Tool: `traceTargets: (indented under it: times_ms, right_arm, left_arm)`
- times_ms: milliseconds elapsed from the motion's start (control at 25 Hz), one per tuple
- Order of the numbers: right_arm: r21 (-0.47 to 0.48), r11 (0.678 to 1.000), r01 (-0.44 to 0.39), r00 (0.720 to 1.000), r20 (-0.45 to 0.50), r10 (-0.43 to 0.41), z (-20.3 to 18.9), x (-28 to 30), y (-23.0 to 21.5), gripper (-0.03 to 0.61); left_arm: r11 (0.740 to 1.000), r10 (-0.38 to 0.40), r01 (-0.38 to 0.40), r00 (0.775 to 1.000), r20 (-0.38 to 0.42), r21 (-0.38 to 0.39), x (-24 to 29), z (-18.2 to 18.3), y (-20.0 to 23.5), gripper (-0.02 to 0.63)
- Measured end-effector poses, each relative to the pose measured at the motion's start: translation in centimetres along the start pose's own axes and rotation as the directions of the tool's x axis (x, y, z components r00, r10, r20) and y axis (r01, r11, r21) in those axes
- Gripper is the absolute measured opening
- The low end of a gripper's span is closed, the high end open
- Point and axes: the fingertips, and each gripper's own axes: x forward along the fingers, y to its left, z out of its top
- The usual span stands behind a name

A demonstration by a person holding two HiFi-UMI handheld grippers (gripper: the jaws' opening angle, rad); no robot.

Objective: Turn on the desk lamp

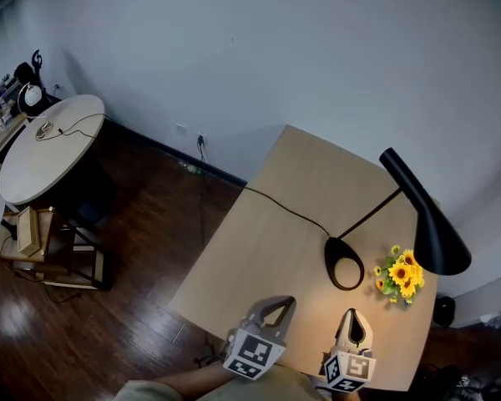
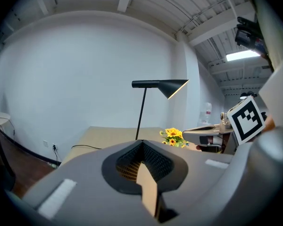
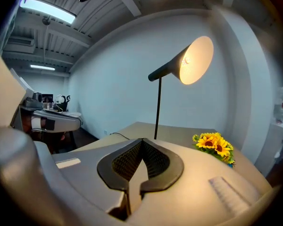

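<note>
We find the black desk lamp with the cone shade (image 1: 430, 224) on the light wooden square table (image 1: 267, 249), with its round base (image 1: 332, 246) at about 12 o'clock from the right gripper (image 1: 351, 314) and the shade overhanging toward 2 o'clock. The shade's inside glows warm in the right gripper view and a bright pool falls on the base, so we judge the lamp is already on. Both grippers hover over the table's near edge, well short of the base. The left gripper (image 1: 277, 306) has its jaws closed tip to tip on nothing, and the right one is the same. We see no switch in any view. If a press is still wanted, we would first find the switch on the base or along the thin black cord (image 1: 288, 211) that runs off toward 10 o'clock. We would then push straight down with one closed tip and steady the base with the other gripper so the top-heavy lamp does not tip. We would also keep clear of the small bunch of yellow sunflowers (image 1: 399, 274), just beside the base at its 3 o'clock. As for writing, we can read none. The only print is the black-and-white square markers on the gripper cubes (image 1: 252, 353), and no brand or label shows on the lamp.
</note>
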Motion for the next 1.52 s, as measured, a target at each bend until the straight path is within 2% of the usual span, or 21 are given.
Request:
traceTargets:
  times_ms: [240,520,760,880,1040,1320,1520]
  right_arm:
    - [0.013,0.996,0.088,0.996,0.008,-0.088,-0.1,-4.7,3.3,0.0]
    - [0.023,0.995,0.095,0.995,0.016,-0.095,-0.6,-8.2,5.1,0.0]
    - [0.051,0.994,0.093,0.993,0.065,-0.096,0.0,-11.0,3.6,0.0]
    - [0.046,0.997,0.065,0.996,0.062,-0.068,0.0,-13.5,3.0,0.0]
    - [0.094,0.994,0.047,0.993,0.1,-0.057,-1.0,-16.0,1.1,0.0]
    - [0.126,0.992,-0.019,0.992,0.123,0.004,-2.6,-19.7,0.2,0.0]
    - [0.125,0.99,-0.063,0.991,0.125,0.048,-3.7,-20.7,1.2,0.0]
  left_arm:
    - [0.991,-0.136,0.136,0.99,-0.027,-0.021,-2.5,-2.3,-2.1,0.0]
    - [0.976,-0.215,0.216,0.976,-0.035,0.011,-3.8,-2.2,-4.2,0.0]
    - [0.977,-0.213,0.213,0.977,-0.03,0.021,-4.7,-0.8,-6.8,0.0]
    - [0.973,-0.228,0.229,0.973,-0.034,0.038,-5.3,-0.6,-9.9,0.0]
    - [0.964,-0.244,0.248,0.968,-0.055,0.092,-5.7,-0.9,-14.3,0.0]
    - [0.97,-0.186,0.199,0.977,-0.104,0.14,-8.4,-2.3,-17.7,0.0]
    - [0.969,-0.151,0.168,0.983,-0.105,0.18,-9.9,-2.4,-18.0,0.0]
